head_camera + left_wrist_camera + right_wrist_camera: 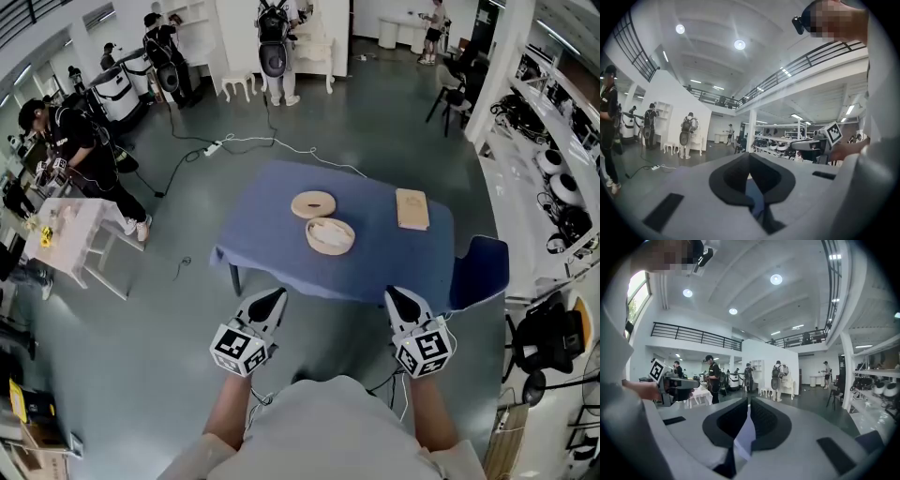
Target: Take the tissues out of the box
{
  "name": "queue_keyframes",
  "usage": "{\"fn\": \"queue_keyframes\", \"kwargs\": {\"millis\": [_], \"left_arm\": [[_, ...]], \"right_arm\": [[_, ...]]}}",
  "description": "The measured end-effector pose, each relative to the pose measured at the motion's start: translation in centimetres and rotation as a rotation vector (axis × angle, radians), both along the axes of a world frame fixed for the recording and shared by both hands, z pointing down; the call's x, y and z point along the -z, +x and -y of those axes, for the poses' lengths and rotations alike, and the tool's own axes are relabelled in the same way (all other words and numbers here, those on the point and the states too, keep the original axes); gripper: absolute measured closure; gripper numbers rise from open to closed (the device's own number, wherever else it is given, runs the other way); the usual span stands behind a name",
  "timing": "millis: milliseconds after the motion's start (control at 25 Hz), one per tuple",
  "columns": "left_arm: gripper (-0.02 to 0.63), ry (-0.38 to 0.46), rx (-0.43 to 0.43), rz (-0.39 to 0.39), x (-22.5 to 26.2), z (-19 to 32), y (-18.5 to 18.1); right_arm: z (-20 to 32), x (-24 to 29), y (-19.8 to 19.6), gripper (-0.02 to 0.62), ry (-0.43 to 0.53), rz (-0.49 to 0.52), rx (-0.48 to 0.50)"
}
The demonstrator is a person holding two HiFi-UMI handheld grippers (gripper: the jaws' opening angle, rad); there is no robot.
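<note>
Tissues [330, 233] maybe in box [320, 248], table [272, 225], grey floor [141, 356], left tongs [274, 298], right tongs [398, 296] closed empty

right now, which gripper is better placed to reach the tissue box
Left, narrowly: the round box sits slightly nearer the left gripper than the right gripper. Both are shut and short of the table.
</note>
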State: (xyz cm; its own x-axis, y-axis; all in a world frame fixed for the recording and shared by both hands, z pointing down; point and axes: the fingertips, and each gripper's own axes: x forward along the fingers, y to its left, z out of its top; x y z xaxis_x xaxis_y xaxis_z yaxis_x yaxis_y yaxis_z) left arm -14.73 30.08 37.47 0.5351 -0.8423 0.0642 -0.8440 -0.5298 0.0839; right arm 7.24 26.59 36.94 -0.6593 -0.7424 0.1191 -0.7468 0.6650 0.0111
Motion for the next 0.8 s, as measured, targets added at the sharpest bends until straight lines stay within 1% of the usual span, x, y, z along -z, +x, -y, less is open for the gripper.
{"fn": "queue_keyframes", "kwargs": {"millis": [520,720,800], "left_arm": [[0.598,-0.015,-0.001,0.006,-0.6,-0.4,-0.5],[0.595,-0.017,-0.009,-0.006,-0.9,-0.7,-1.3],[0.585,-0.017,-0.020,-0.009,-0.9,-0.8,-1.4]], "right_arm": [[-0.6,-0.7,0.0,0.552,-0.034,0.023,-0.041],[-1.2,-0.9,-0.9,0.551,-0.034,0.022,-0.043],[-1.3,-1.0,-1.2,0.551,-0.036,0.021,-0.045]]}}
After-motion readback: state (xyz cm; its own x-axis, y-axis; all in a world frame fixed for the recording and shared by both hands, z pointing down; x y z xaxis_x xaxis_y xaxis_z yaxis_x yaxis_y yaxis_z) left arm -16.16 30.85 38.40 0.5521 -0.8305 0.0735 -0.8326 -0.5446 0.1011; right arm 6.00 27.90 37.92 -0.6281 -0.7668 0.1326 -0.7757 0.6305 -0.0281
